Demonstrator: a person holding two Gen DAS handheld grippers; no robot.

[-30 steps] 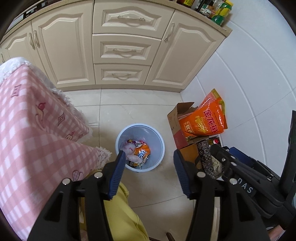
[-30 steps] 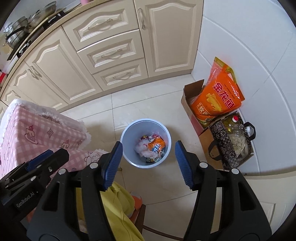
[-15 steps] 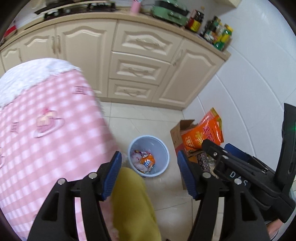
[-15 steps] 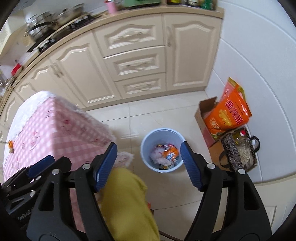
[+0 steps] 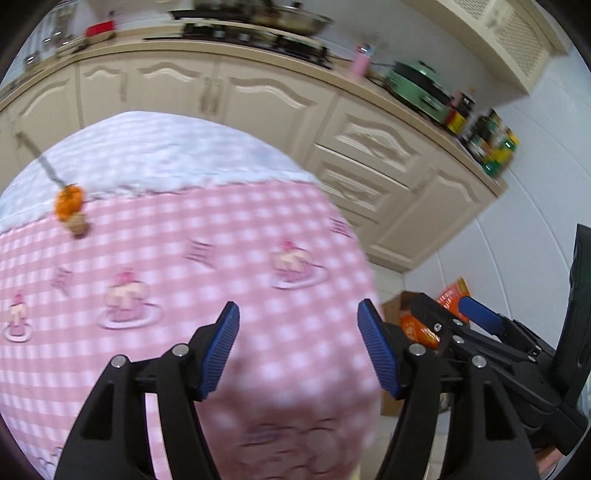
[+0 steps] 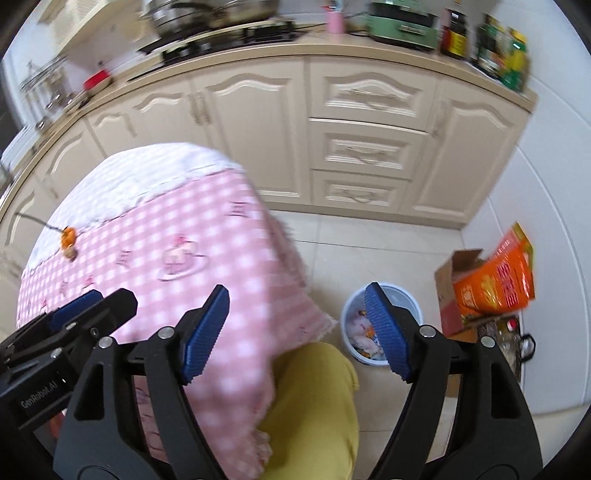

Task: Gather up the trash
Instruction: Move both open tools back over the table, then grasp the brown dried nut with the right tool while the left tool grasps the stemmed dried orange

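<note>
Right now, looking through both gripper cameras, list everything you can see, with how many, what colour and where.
tablecloth: one, pink check with white far edge, covering the table
scrap: one, orange and tan, on the tablecloth's far left
bin: one, pale blue, on the floor right of the table, trash inside
cardboard box: one, brown, against the right wall
bag: one, orange, leaning in the cardboard box
cabinets: one cream run, behind the table
cooker: one, green, on the counter
bottles: several, dark and green, counter's right end
trouser leg: one, yellow, beside the table
left hand-held gripper: black, blue pads, open, empty
right hand-held gripper: same, open, empty
</note>
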